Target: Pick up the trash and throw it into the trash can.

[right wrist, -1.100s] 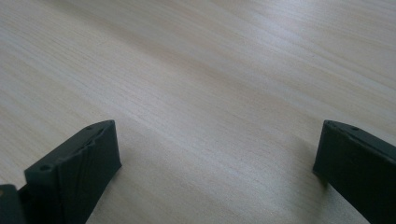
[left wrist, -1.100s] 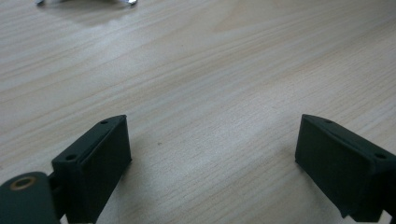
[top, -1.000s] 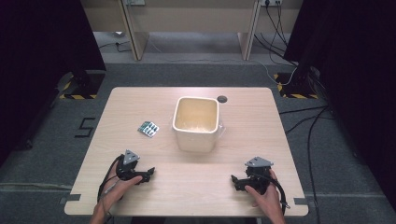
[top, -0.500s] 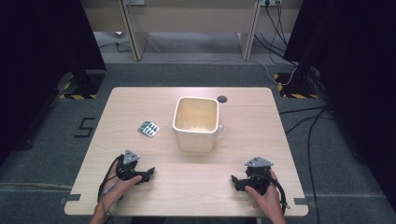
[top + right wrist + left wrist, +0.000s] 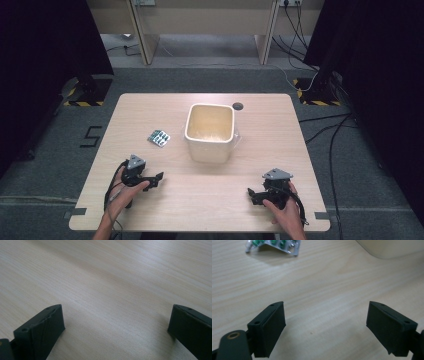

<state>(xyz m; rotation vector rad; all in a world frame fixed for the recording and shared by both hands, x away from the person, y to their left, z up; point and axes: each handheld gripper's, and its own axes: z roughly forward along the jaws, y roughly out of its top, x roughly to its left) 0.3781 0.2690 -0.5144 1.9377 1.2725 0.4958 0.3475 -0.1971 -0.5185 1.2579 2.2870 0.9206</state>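
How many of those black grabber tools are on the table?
2: the left gripper near the table's front-left, the right gripper near its front-right, each in a hand, fingers open.

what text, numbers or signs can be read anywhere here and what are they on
"5": a dark mark on the grey floor left of the table; it reads like a 5, though it could be an S.
Blister pack: any print on it is too small and blurred to read.
Cream container: no lettering visible.
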